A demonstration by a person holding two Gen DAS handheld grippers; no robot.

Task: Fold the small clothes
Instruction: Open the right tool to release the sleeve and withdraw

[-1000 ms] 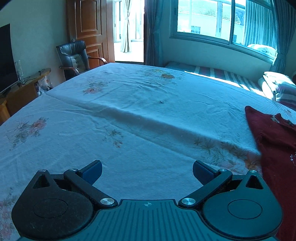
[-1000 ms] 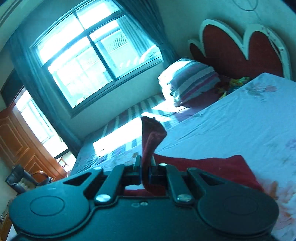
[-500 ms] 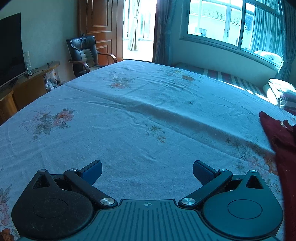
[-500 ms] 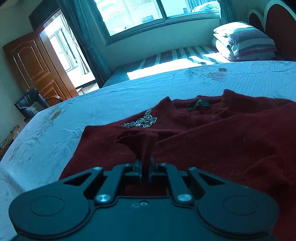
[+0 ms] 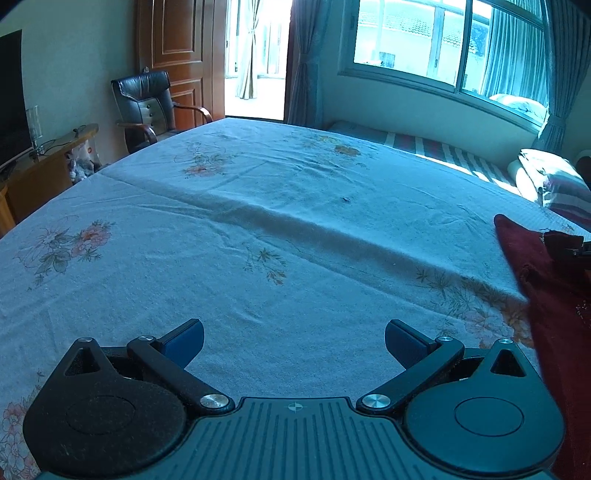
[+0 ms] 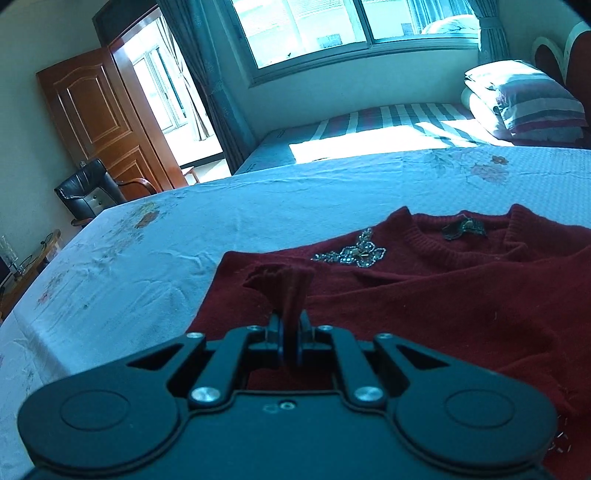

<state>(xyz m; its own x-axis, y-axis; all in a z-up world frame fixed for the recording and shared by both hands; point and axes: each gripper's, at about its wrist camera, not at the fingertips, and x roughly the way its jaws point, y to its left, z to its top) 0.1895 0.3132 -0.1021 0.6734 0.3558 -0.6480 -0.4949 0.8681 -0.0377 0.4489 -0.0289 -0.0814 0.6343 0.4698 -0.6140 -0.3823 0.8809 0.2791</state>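
Dark red sweater on a floral bed sheet, a bunch of it pinched by the right gripper.

The bed sheet (image 5: 258, 221) fills both views; past it stand the window (image 6: 332, 29) at 12 o'clock and a black armchair (image 5: 147, 99) at 10 o'clock. The sweater (image 6: 443, 295) lies flat at 3 o'clock, beaded trim (image 6: 351, 254) near its collar. The right gripper (image 6: 290, 332) is closed tight on a raised bunch of sweater fabric. The left gripper (image 5: 293, 343) hangs over bare sheet, jaws spread wide, holding nothing.
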